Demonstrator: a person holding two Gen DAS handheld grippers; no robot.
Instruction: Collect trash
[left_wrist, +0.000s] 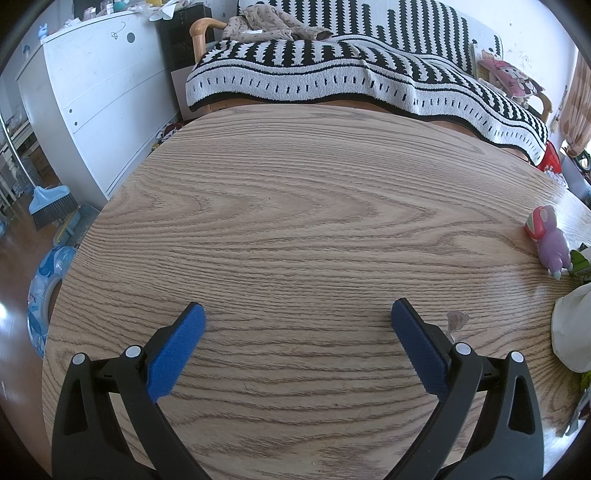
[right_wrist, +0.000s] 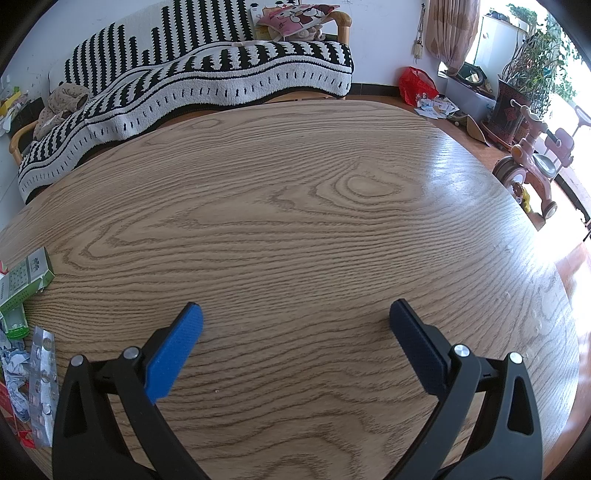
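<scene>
My left gripper hangs open over the bare wood table, nothing between its blue pads. A small clear wrapper scrap lies just right of its right finger. At the right edge a white plastic bag rests on the table. My right gripper is also open over bare wood. Trash lies at the far left of the right wrist view: a green and white carton, an empty silver blister pack, crumpled paper and a red wrapper.
A purple plush toy stands near the table's right edge. Behind the table is a sofa with a black and white blanket. A white cabinet, a broom and a swim ring are on the left; a pink tricycle stands right.
</scene>
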